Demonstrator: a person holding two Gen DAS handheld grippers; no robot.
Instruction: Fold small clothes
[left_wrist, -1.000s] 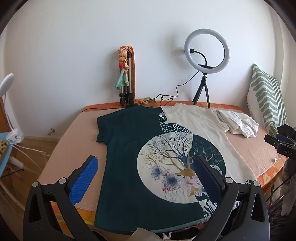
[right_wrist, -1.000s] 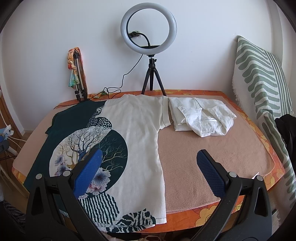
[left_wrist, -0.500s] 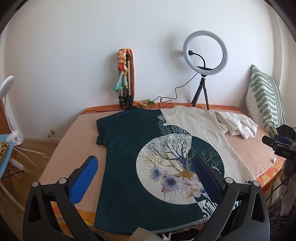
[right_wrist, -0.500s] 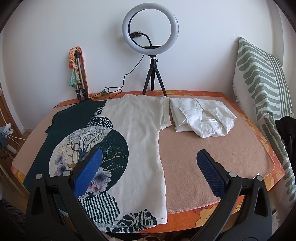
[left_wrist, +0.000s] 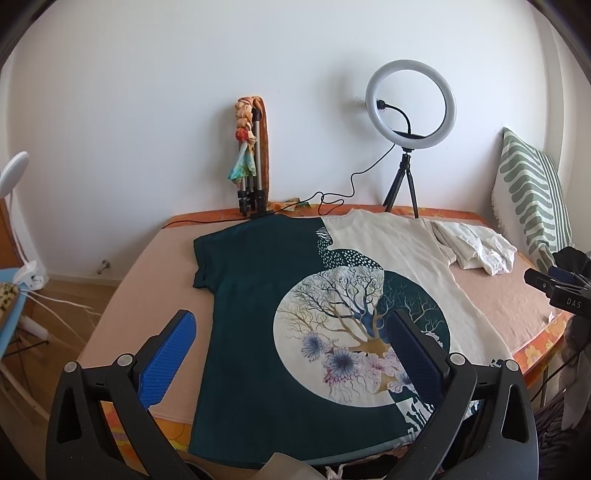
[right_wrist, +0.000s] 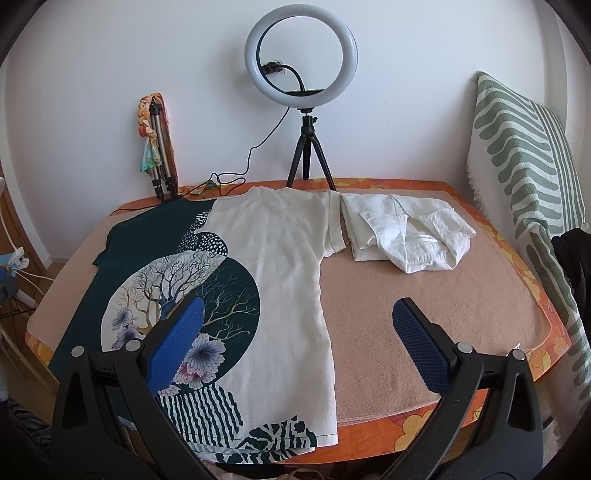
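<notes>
A T-shirt (left_wrist: 258, 306), dark teal on one half and cream on the other with a round tree-and-flower print, lies spread flat on the pink-covered table (left_wrist: 147, 280). It also shows in the right wrist view (right_wrist: 280, 266). A folded white garment (right_wrist: 402, 236) lies at the back right beside the shirt's sleeve; it shows in the left wrist view too (left_wrist: 476, 249). My left gripper (left_wrist: 288, 354) is open and empty, above the shirt's near hem. My right gripper (right_wrist: 295, 343) is open and empty, above the shirt's cream side and the table's front edge.
A ring light on a tripod (right_wrist: 303, 74) and a folded tripod with a colourful scarf (right_wrist: 155, 147) stand at the back wall. A cable (right_wrist: 236, 177) runs along the back edge. A green striped cushion (right_wrist: 528, 155) leans at the right.
Both grippers have drawn back and lifted slightly; the view of the table has shifted a little. The shirt and the white garment have not moved.
</notes>
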